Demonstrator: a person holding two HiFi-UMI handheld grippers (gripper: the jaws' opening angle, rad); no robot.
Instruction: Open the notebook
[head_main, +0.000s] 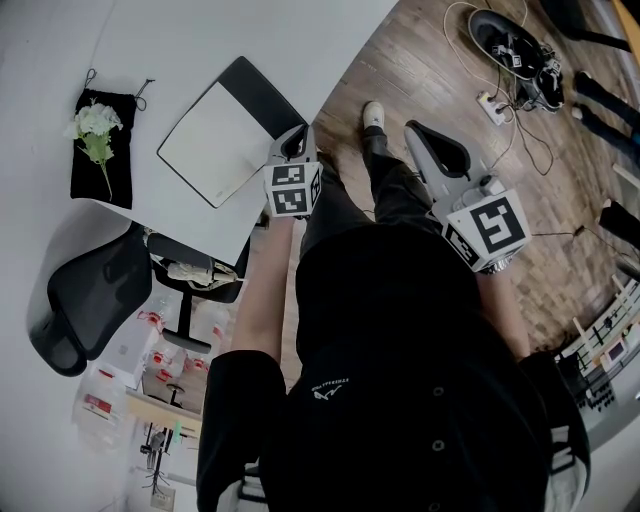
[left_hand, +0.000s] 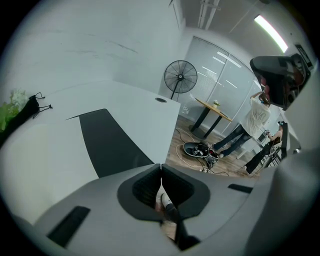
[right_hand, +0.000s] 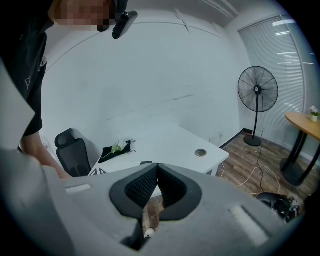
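1. The notebook (head_main: 212, 142) lies open on the white counter (head_main: 150, 50): a blank pale page faces up, with the black cover (head_main: 265, 98) spread at its two o'clock side.
2. The left gripper (head_main: 302, 131) is just beside that cover, jaws pressed together on nothing.
3. The right gripper (head_main: 413, 126) hangs over the wooden floor (head_main: 420, 70), at three o'clock from the notebook (closed too, and empty).

A white table (head_main: 200, 40) stands on a wood-plank floor (head_main: 400, 90) against a bare white wall (right_hand: 150, 75), with a black office chair (head_main: 85, 300) drawn up at one edge and loose cables (right_hand: 250, 167) trailing over the boards. Beyond the table's far corner, a black pedestal fan (right_hand: 258, 90) and a small round wooden table (right_hand: 303, 122) stand before slatted window blinds (left_hand: 220, 70), under a ceiling strip light (left_hand: 270, 31).
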